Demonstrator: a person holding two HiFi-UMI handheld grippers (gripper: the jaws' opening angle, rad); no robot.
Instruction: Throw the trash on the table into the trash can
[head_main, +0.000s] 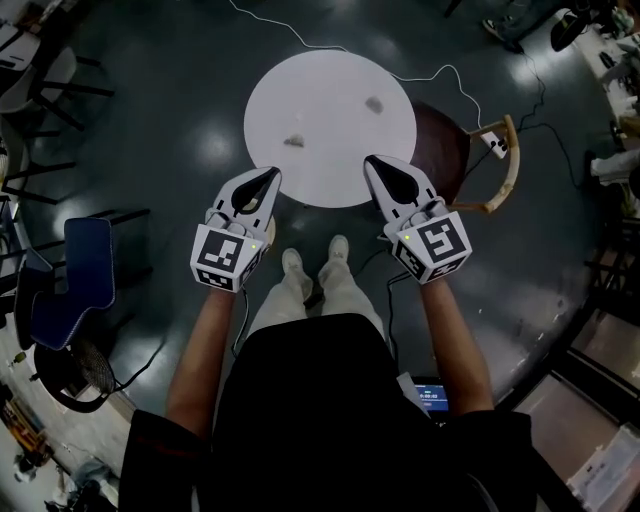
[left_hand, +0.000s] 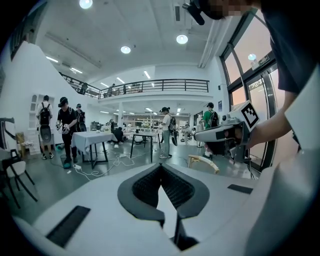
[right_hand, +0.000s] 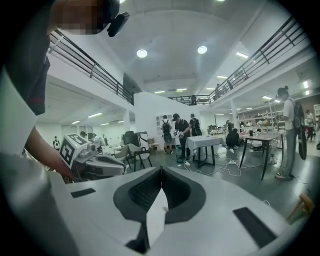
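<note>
Head view: round white table (head_main: 330, 60); crumpled scrap (head_main: 294, 141) left of table centre, second scrap (head_main: 374, 104) toward table's far right. Left gripper (head_main: 271, 174) and right gripper (head_main: 371, 161) over table's near edge, jaws together, nothing between.

Head view steeply down above table (head_main: 330, 100), both gripper views level, facing outward

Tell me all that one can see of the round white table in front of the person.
The table has a round, plain white, smooth top, seen from above; its legs are hidden. It stands on the dark floor just ahead of the person's feet. Two small crumpled pieces lie on it: the front-left trash and the rear-right trash.
</note>
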